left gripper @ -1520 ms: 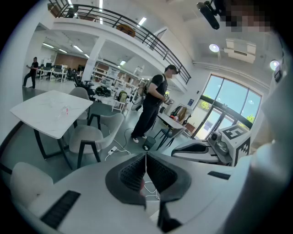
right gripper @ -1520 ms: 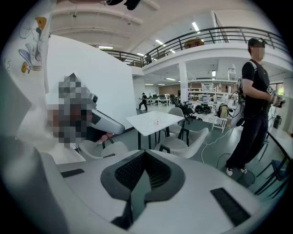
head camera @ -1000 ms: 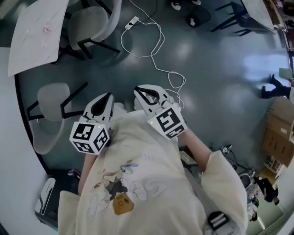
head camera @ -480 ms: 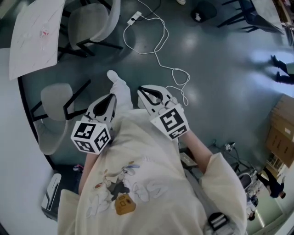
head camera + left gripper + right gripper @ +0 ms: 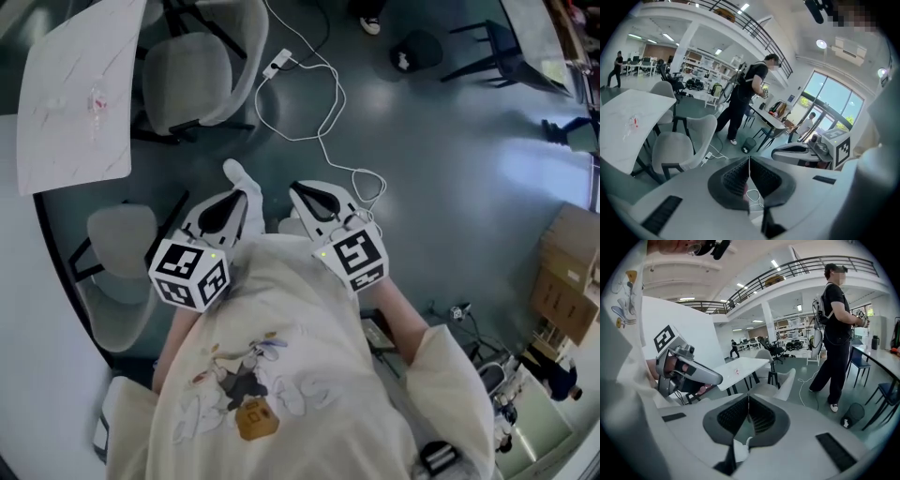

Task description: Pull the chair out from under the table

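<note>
A white table [image 5: 75, 103] stands at the upper left of the head view, with a light grey chair [image 5: 192, 66] beside its far edge and another grey chair [image 5: 117, 272] at the left by a white surface. In the left gripper view the table [image 5: 628, 126] and the nearer chair [image 5: 677, 145] lie ahead to the left. My left gripper [image 5: 234, 199] and right gripper [image 5: 305, 195] are held side by side in front of my chest, above the floor and apart from both chairs. Both are shut with nothing between the jaws [image 5: 749, 161] [image 5: 748, 399].
A white cable [image 5: 323, 122] with a power strip [image 5: 275, 64] runs over the dark floor ahead. A person in black [image 5: 745, 93] stands beyond it near a black bin [image 5: 412, 52]. More tables, dark chairs and cardboard boxes [image 5: 567, 272] are at the right. My white shoe [image 5: 239, 178] shows below the grippers.
The table and chairs have slid down and closer in the head view as I stepped forward. My white shoe has come into view. Both grippers stay shut and empty.
</note>
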Demonstrator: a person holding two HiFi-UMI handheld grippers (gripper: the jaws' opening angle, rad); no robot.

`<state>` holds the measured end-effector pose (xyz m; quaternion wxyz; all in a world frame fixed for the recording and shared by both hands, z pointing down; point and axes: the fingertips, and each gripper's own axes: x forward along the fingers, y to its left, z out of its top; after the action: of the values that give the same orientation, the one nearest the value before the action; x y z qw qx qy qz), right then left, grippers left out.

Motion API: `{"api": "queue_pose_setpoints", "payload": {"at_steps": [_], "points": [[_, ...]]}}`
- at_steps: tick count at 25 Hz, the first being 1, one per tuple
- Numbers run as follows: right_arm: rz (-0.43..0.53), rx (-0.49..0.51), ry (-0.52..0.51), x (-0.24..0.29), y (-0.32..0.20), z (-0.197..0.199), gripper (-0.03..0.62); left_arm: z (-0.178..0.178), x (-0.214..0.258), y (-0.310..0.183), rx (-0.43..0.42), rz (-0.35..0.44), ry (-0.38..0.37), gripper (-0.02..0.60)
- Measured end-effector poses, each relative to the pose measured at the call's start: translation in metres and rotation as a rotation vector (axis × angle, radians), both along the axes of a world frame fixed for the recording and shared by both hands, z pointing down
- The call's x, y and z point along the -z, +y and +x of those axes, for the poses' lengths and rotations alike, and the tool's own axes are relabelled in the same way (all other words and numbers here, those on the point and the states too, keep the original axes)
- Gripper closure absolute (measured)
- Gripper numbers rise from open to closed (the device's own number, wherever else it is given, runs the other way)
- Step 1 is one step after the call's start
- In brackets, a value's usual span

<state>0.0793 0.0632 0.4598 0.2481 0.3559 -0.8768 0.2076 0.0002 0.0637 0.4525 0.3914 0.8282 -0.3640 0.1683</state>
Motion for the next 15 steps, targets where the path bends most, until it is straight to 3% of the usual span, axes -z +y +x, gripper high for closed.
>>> {"api": "queue_pose_setpoints", "payload": {"at_steps": [7, 15], "points": [[-0.041, -0.026, 0.037, 0.01, 0.015, 0.032, 0.583, 0.025, -0.001, 0.013, -0.001, -0.03, 0.035, 0.568], [-0.048, -0.055, 0.021, 0.014, 0.018, 0.041, 0.583, 0.037, 0.004, 0.009, -0.053, 0.017, 0.015, 0.566]]}}
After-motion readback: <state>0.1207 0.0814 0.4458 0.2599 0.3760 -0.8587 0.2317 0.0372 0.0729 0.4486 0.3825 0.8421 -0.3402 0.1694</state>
